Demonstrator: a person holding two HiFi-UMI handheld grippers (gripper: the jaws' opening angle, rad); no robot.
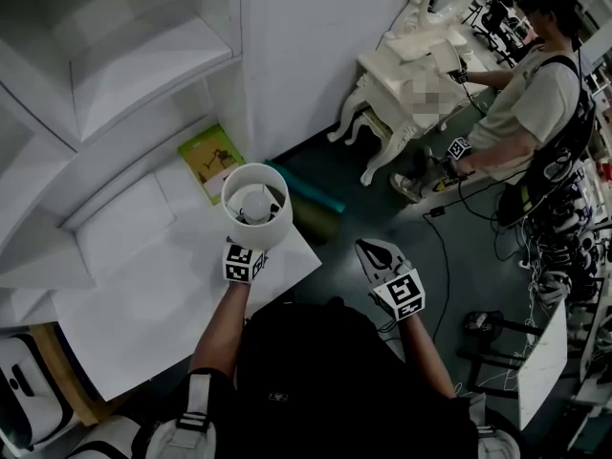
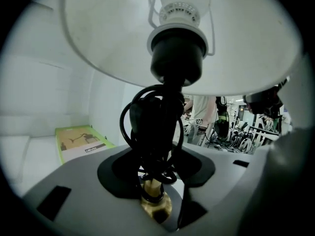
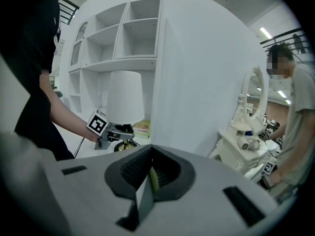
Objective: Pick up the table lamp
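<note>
The table lamp's white shade (image 1: 256, 204) stands near the right corner of the white tabletop (image 1: 143, 295). In the left gripper view I look up under that shade (image 2: 98, 33) at the black socket (image 2: 177, 58), a coiled black cord (image 2: 152, 127) wound round the stem, and the brass stem (image 2: 155, 200). My left gripper (image 2: 157, 168) has its dark pads on both sides of the cord-wrapped stem, pressed against it. The right gripper view shows the lamp (image 3: 125, 97) with the left gripper (image 3: 118, 130) at its stem. My right gripper (image 1: 375, 251) hangs shut and empty beside the table, off to the lamp's right.
A green book (image 1: 212, 161) lies on the table behind the lamp, against the white shelf unit (image 1: 115, 75). On the dark floor to the right stand an ornate white dressing table (image 1: 402, 75), another person (image 1: 535, 94) with grippers, and loose cables (image 1: 449, 256).
</note>
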